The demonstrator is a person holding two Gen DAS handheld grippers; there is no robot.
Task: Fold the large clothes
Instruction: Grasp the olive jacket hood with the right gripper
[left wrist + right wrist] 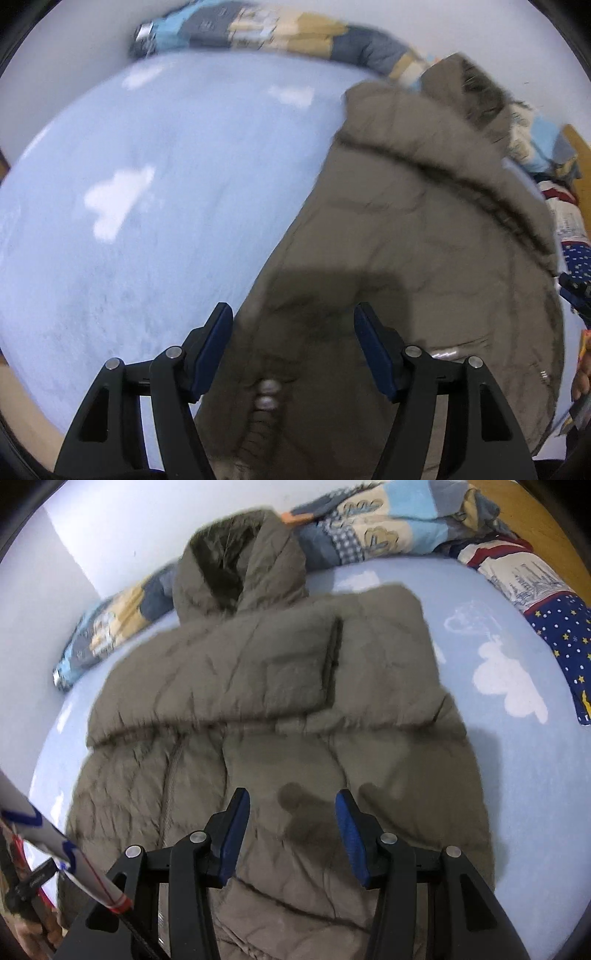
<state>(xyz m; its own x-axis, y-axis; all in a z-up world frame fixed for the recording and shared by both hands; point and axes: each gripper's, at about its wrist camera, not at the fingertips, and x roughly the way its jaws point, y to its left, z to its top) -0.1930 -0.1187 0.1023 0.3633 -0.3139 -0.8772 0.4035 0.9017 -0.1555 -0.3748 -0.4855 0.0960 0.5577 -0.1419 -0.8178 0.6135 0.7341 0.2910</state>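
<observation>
A large olive-brown padded hooded jacket [280,716] lies flat on a light blue bed sheet [517,768], hood at the far end, both sleeves folded across the chest. It also shows in the left wrist view [406,240]. My left gripper [293,317] is open and empty, just above the jacket's lower left edge near its hem. My right gripper [291,805] is open and empty, hovering over the jacket's lower body.
A rolled patchwork quilt [369,528] lies along the far edge of the bed, also in the left wrist view [258,26]. A star-patterned blue blanket [554,627] lies at the right. White walls stand behind. The blue sheet [147,184] spreads left of the jacket.
</observation>
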